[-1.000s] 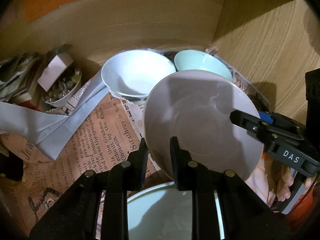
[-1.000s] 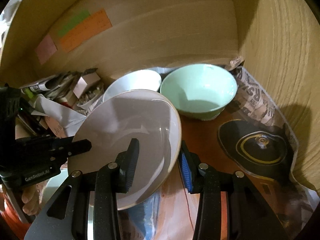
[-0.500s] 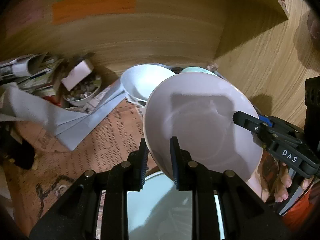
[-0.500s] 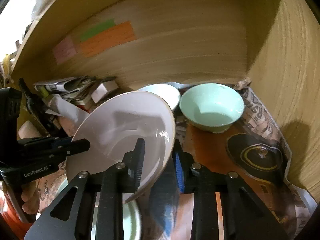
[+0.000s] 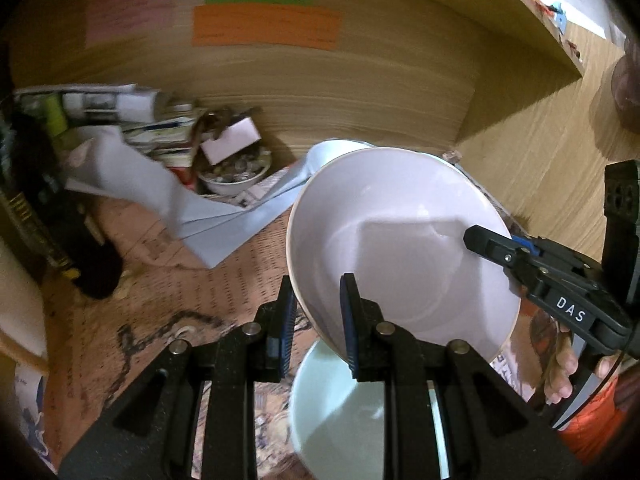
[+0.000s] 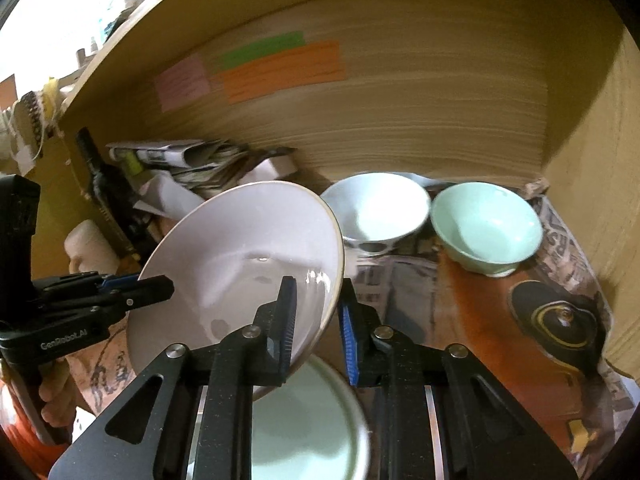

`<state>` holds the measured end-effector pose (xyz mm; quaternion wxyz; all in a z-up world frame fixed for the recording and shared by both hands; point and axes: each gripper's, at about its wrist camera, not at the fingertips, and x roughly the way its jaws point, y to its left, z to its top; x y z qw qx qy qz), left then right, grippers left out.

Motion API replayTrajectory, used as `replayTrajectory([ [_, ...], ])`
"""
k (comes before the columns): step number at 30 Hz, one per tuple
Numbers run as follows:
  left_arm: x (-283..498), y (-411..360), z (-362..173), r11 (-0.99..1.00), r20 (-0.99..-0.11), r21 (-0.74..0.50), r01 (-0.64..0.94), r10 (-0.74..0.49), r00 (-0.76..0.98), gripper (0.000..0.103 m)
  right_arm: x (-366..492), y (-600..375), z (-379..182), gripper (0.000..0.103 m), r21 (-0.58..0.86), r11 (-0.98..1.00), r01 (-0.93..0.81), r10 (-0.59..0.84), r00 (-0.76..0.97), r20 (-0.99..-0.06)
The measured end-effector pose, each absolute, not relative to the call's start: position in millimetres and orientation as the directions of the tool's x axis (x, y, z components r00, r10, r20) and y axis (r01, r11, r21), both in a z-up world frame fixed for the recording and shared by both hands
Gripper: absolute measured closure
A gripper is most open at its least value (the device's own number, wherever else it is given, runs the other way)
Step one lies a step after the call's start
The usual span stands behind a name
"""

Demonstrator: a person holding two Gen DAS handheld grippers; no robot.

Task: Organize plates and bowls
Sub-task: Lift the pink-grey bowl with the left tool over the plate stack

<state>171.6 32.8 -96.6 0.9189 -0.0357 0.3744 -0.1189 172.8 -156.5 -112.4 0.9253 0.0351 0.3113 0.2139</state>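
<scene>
A large pale lilac plate (image 5: 400, 248) is held tilted in the air between both grippers; it also shows in the right wrist view (image 6: 240, 264). My left gripper (image 5: 316, 312) is shut on its left rim. My right gripper (image 6: 318, 312) is shut on its right rim, and appears in the left wrist view (image 5: 492, 240). Below the plate lies a pale green plate (image 5: 352, 408), also in the right wrist view (image 6: 304, 420). A white bowl (image 6: 376, 212) and a mint green bowl (image 6: 486, 224) stand at the back of the shelf.
Wooden shelf walls close in behind and to the right (image 6: 400, 112). Newspaper lines the shelf floor (image 5: 160, 292). A small bowl of coins (image 5: 236, 172), folded grey paper (image 5: 208, 216) and stacked papers (image 5: 120, 116) sit at the left. A dark bottle (image 6: 108, 192) stands left.
Both grippers have lifted the lilac plate up and back from the bowls; the view has pulled away, showing more of the shelf wall and the green plate beneath.
</scene>
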Motion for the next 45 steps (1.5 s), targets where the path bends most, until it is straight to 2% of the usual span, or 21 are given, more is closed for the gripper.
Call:
replayTrajectory([
  [21, 97.0, 125.5, -115.1, 0.985, -0.677, -0.174, 0.006, -0.124, 0.725, 0.082, 147.5, -63.0, -124.9, 0.084, 0.182, 0.822, -0.54, 0.526, 0.598, -0.605],
  [45, 71.3, 175.8, -164.4, 0.97, -0.741, -0.217, -0.11, -0.09, 0.666, 0.082, 149.2, 2.1, -168.8, 0.084, 0.148, 0.784, -0.603, 0.501, 0.475, -0.723],
])
